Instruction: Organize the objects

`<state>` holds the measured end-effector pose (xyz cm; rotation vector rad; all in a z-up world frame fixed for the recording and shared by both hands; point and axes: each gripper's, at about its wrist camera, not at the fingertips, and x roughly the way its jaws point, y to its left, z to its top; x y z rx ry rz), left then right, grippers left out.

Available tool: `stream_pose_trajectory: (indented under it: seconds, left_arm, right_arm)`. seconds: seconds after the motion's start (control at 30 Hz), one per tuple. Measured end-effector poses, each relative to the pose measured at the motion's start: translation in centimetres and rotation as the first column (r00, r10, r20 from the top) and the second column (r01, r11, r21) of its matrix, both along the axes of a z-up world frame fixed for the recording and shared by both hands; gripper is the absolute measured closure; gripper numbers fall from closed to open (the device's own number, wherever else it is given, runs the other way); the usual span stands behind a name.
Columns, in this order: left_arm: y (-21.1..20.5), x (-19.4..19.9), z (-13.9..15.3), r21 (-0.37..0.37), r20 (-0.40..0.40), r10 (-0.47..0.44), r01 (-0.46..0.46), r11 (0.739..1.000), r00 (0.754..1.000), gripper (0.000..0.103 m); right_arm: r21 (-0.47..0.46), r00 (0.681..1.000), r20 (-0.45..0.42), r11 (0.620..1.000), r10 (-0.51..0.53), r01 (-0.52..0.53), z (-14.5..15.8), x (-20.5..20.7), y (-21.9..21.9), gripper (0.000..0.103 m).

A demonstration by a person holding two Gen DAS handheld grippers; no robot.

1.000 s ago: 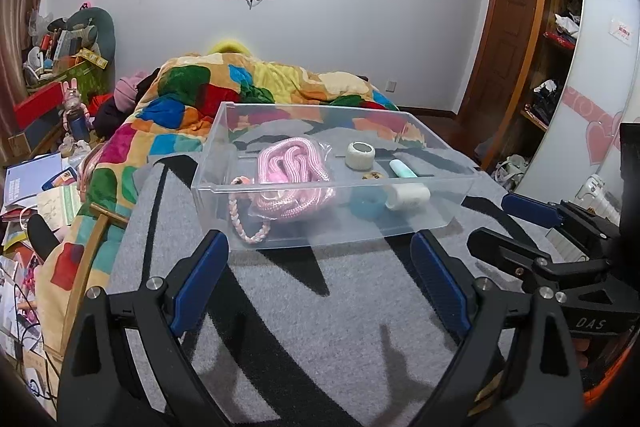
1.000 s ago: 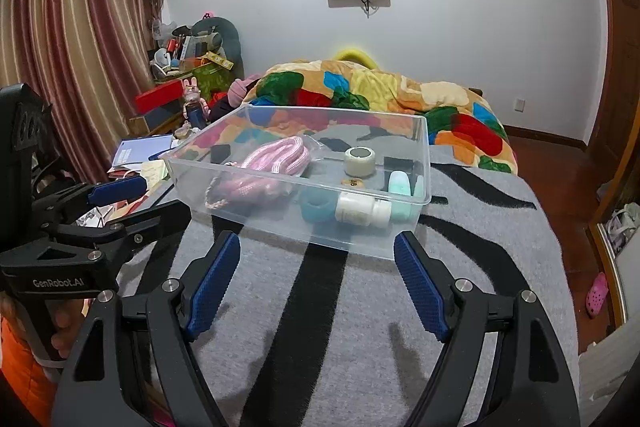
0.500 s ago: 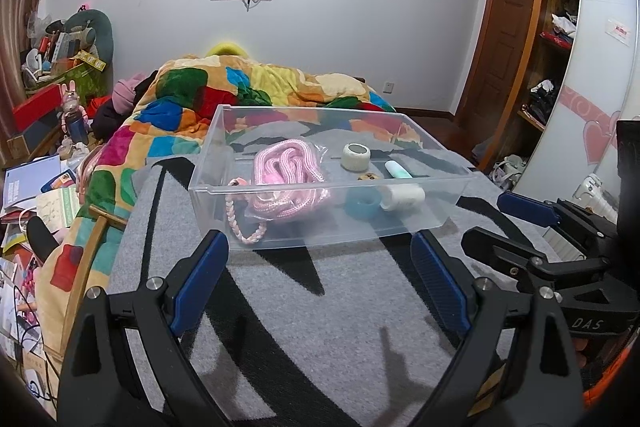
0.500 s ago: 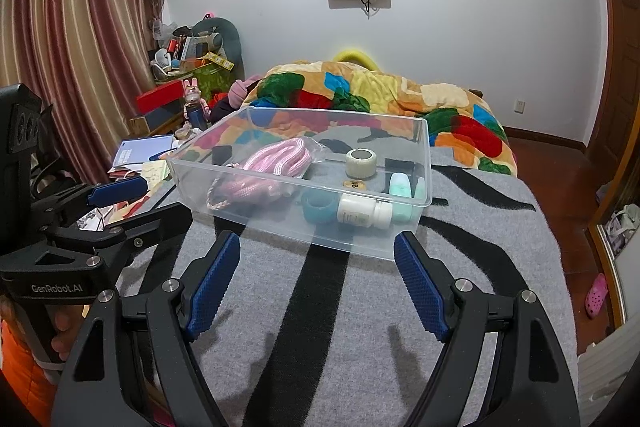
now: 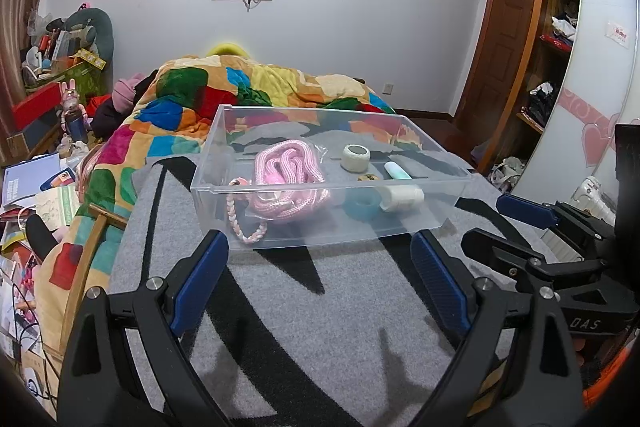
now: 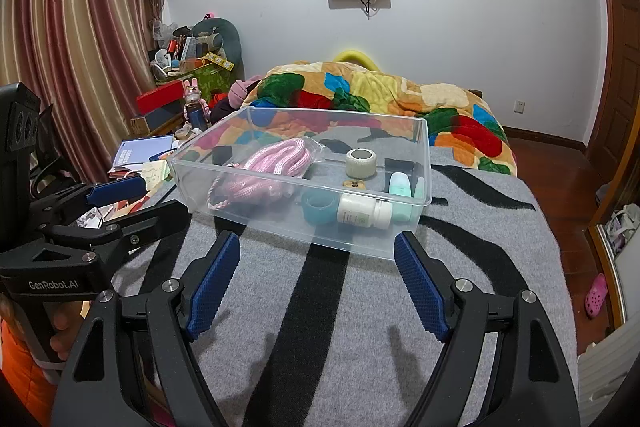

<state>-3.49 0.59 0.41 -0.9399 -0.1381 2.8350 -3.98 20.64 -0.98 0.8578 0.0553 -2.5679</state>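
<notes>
A clear plastic bin stands on the grey, black-striped blanket. It holds a pink rope, a roll of tape, a teal ring, a white pill bottle and a mint bottle. My left gripper is open and empty just in front of the bin. My right gripper is open and empty, also in front of it.
A colourful quilt lies heaped behind the bin. Clutter, books and boxes fill the left side. A wooden door and shelves stand at the right. The other gripper shows at each view's edge.
Both grippers have hardly moved; the view shifted very slightly. Both stay open and empty, and the bin's contents are unchanged.
</notes>
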Motion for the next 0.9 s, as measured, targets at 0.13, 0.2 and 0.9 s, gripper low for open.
stream_pose_trajectory:
  seconds: [0.13,0.2,0.9]
  left_arm:
    - [0.02,0.11,0.14,0.003,-0.006,-0.004,0.004,1.0,1.0,0.01]
    - [-0.1,0.11,0.08,0.005,-0.006,-0.005,0.006,1.0,1.0,0.01]
    - [-0.22,0.32,-0.11,0.007,-0.003,0.003,-0.003,1.0,1.0,0.01]
  right_arm:
    - [0.001,1.0,0.002,1.0,0.003,-0.003,0.02,0.11,-0.1,0.026]
    - [0.002,1.0,0.001,1.0,0.003,-0.003,0.04,0.14,-0.11,0.026]
    - [0.0,1.0,0.002,1.0,0.002,-0.002,0.06,0.07,0.11,0.026]
